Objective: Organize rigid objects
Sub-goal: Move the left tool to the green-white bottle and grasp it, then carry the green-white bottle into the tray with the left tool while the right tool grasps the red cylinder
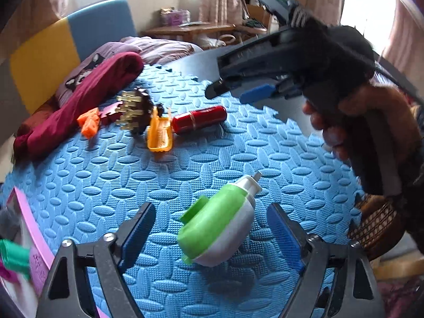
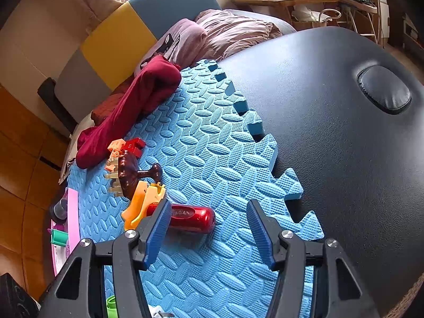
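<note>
A green and white bottle (image 1: 220, 222) lies on its side on the blue foam mat (image 1: 185, 169), between the wide-apart fingers of my left gripper (image 1: 212, 229); neither pad touches it. Further back lie a red cylinder (image 1: 200, 119), an open orange case (image 1: 159, 135), a brown bristle brush (image 1: 135, 114) and small orange (image 1: 88, 124) and dark red pieces. My right gripper (image 2: 209, 225) stands open over the mat, with the red cylinder (image 2: 190, 218) just beyond its left finger (image 2: 159, 228). The left wrist view shows the right gripper (image 1: 230, 92) held by a hand at the upper right.
A maroon cloth (image 1: 87, 100) lies along the mat's far left edge. A pink tray (image 1: 34, 238) with small items sits off the left edge. A wicker basket (image 1: 376, 228) stands at the right. The mat rests on a black padded table (image 2: 331, 106).
</note>
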Demonstrator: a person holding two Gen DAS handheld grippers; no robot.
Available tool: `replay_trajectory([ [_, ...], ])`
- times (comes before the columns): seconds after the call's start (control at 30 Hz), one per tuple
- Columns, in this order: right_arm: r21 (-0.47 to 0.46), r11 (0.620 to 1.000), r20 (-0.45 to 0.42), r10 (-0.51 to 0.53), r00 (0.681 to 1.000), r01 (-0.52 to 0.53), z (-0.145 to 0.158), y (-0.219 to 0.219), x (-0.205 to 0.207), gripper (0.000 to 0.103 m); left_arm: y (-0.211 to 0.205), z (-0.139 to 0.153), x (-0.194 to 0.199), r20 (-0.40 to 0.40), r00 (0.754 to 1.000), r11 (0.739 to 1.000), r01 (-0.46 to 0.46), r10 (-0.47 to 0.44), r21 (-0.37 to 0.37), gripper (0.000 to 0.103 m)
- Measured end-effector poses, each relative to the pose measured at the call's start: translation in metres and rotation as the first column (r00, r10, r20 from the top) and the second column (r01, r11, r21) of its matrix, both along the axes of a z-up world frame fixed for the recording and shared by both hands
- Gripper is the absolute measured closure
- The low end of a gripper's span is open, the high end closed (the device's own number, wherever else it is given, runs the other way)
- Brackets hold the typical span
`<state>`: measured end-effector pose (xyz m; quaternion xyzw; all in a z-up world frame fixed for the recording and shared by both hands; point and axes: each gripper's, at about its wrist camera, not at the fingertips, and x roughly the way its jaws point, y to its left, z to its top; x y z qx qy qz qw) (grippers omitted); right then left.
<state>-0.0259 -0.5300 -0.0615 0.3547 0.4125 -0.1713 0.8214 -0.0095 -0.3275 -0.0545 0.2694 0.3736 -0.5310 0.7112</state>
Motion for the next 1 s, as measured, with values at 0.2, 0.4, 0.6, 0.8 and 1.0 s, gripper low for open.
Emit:
replay_trajectory([
  [0.2,0.013,1.0,0.028,-0.008,1.0,0.008,0.002,-0.003,-0.002,0.043,-0.015,-0.015,0.001,-0.019,0.999,0.998,0.048,-0.048,0.042,0.043],
  [0.4,0.011,1.0,0.06,0.014,0.998,-0.014,0.007,0.002,0.001,0.041,0.008,-0.014,0.008,-0.067,0.991,0.993,-0.116,0.115,-0.017,0.044],
  [0.6,-0.08,0.987,0.022,0.145,0.989,-0.142,0.01,0.029,0.021,0.028,0.046,-0.008,0.008,-0.115,0.958,0.959,-0.272,0.262,-0.079,0.044],
  [0.8,-0.121,0.978,-0.053,0.166,0.985,-0.171,0.0,0.038,0.032,0.026,0.065,-0.014,0.008,-0.159,0.931,0.934,-0.345,0.329,-0.088,0.044],
  [1.0,-0.246,0.94,-0.142,0.205,0.968,-0.235,-0.006,0.057,0.048,0.024,0.073,-0.013,0.002,-0.178,0.928,0.931,-0.349,0.327,-0.111,0.044],
])
